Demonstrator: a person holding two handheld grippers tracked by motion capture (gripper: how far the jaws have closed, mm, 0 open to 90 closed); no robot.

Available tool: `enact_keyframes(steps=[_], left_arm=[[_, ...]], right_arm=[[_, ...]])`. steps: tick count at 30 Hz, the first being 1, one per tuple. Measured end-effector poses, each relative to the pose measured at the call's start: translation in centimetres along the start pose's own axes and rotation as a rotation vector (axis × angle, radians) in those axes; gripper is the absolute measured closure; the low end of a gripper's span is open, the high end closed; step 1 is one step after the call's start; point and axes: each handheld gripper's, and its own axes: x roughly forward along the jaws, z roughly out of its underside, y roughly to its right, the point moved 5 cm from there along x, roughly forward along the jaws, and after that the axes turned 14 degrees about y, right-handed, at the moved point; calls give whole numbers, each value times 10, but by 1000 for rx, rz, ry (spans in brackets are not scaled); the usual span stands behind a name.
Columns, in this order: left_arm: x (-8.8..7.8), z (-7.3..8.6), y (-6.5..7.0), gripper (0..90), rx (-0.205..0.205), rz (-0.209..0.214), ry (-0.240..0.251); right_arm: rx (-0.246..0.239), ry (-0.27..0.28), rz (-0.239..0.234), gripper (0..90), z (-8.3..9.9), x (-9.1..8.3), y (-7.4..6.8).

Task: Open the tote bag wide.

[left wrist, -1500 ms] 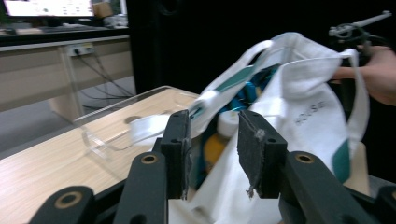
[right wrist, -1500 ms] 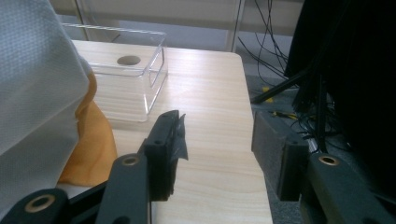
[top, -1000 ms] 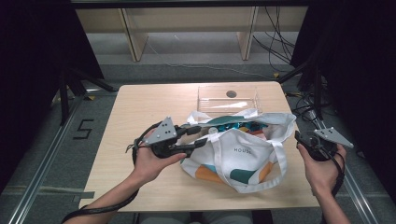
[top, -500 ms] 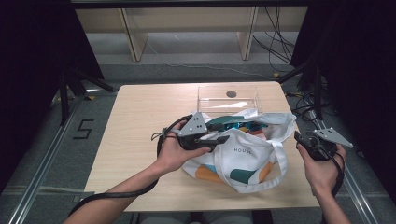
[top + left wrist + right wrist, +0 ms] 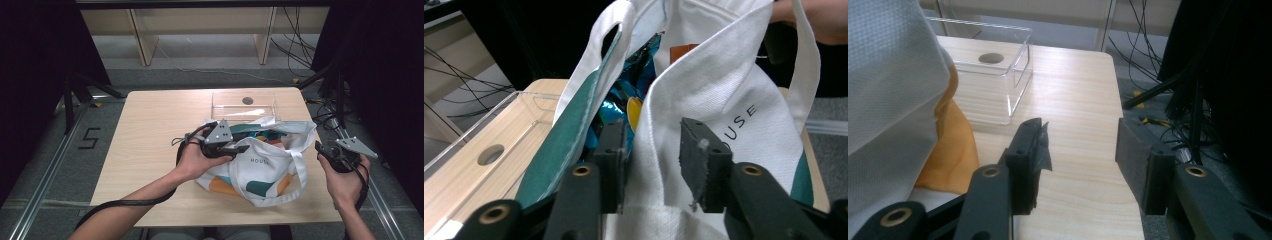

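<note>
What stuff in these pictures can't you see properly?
- Things inside the tote bag: in the left gripper view the cloth covers all but a corner of shiny blue packets.
- Printed word on the bag: in the left gripper view a fold hides its first letters.
- Clear box: in the high view the bag's rim covers its near edge.
- Right gripper: in the high view the hand hides its jaws.

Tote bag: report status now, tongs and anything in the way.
Left tongs closing astride tote bag rim, not yet clamped. Right tongs open, off the bag. Clear box behind; nothing blocking.
</note>
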Motion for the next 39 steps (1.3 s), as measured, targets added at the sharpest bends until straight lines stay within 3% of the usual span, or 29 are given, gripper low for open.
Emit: enact_keyframes(steps=[4, 6, 7, 8, 15, 19, 20, 21, 24, 30, 31, 33, 39], left_arm=[[1, -3, 0, 770, 36, -6, -26], [0, -5, 1, 789, 68, -3, -36], [-1, -7, 2, 818, 81, -5, -35], [-2, -9, 3, 857, 85, -1, -41], [-14, -20, 15, 873, 96, 33, -37], [-20, -22, 22, 874, 108, 69, -50], [-21, -22, 25, 874, 102, 84, -62], [-22, -20, 29, 874, 91, 107, -86], [-22, -20, 32, 874, 96, 119, -101], [-22, -15, 41, 874, 86, 150, -138], [-21, -12, 44, 874, 86, 158, -144], [-21, -10, 46, 874, 87, 166, -154], [-20, -1, 50, 874, 75, 183, -174]], right_arm=[[-3, -2, -3, 545, 1, 0, 0], [-4, -3, -2, 544, 1, 0, 0], [28, -9, 14, 544, 1, -1, -2], [17, -16, 23, 544, 2, 0, -1], [36, -15, 20, 544, 2, -1, -1], [21, -16, 21, 544, 2, -1, 1], [32, -1, 29, 545, 2, 1, 0], [2, 1, 7, 544, 2, 2, 3], [36, -15, 33, 544, 4, 1, 2], [31, -7, 37, 544, 4, 2, 4], [5, 7, 24, 544, 3, 3, 6], [29, -2, 33, 544, 4, 2, 4], [30, -4, 34, 544, 4, 2, 4]])
